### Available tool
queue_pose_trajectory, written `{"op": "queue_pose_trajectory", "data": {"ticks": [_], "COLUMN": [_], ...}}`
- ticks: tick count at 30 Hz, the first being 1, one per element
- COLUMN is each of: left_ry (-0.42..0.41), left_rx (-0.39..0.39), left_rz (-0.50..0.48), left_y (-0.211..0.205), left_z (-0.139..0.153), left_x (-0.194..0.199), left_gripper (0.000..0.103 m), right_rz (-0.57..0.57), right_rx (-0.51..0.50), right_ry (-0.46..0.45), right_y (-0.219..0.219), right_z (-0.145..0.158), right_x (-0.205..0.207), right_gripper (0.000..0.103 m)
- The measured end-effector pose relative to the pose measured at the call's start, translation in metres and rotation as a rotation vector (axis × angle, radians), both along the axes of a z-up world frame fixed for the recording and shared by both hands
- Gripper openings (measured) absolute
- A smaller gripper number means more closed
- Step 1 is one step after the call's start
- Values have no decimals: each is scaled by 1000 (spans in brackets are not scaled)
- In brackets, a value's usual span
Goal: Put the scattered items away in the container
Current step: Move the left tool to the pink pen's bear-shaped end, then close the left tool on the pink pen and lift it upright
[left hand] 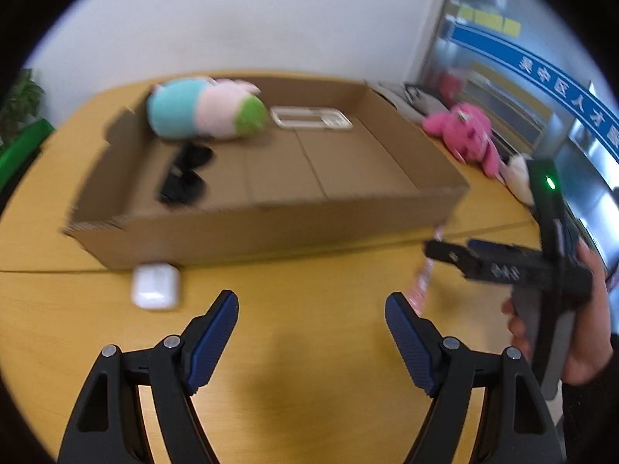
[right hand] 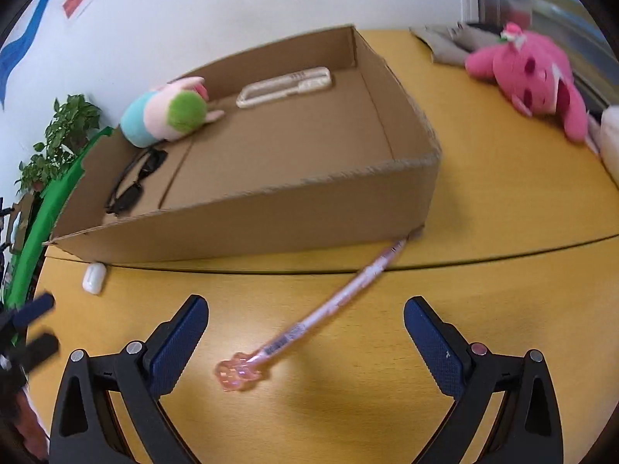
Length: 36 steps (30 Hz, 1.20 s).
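An open cardboard box (left hand: 271, 228) (right hand: 271, 224) stands on the yellow table (left hand: 309, 367). Inside lie a pastel plush (left hand: 201, 108) (right hand: 166, 116), black sunglasses (left hand: 185, 174) (right hand: 135, 181) and a clear phone case (left hand: 311, 118) (right hand: 286, 85). A white earbud case (left hand: 155, 285) (right hand: 94, 277) sits on the table against the box front, ahead and left of my open, empty left gripper (left hand: 311, 303). A pink pen with a paw-shaped end (right hand: 309, 321) lies on the table between the fingers of my open right gripper (right hand: 305, 309). The right gripper also shows in the left wrist view (left hand: 456, 249).
A pink plush bear (left hand: 468, 133) (right hand: 534, 73) lies on the table right of the box, with a grey bag (left hand: 410, 100) behind it and a white object (left hand: 520, 178) beside it. A green rail and a potted plant (right hand: 58, 135) stand at the left.
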<state>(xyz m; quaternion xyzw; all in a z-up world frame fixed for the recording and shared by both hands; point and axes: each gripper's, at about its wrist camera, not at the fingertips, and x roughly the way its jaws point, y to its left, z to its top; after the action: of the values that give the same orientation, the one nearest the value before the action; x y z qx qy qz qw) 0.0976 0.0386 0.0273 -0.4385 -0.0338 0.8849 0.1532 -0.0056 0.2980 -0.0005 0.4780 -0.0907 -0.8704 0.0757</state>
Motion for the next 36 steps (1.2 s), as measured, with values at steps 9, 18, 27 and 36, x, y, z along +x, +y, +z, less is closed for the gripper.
{"op": "queue_pose_trajectory", "data": {"ticks": [9,18,27,36], "left_ry": [-91,-207,-267,-273], "left_rx": [-70,-39,19,36], "left_rz": [-254,-308,-298,-279], "left_y": [98,115,106,109], "left_z": [-30,-61,-58,-54], "left_x": [-21,-38,-19,19], "left_gripper": [78,68,21,21], "right_rz": [-101,-68,-25,27], "right_rx": [9,118,135,-7], "right_ry": [-54,-22,15,-8], "right_y": [21,15,2,-2], "right_z": [-23,-28,-24,-24], "right_x": [-24,-17,-6,6], "right_gripper": [100,86,31,19]}}
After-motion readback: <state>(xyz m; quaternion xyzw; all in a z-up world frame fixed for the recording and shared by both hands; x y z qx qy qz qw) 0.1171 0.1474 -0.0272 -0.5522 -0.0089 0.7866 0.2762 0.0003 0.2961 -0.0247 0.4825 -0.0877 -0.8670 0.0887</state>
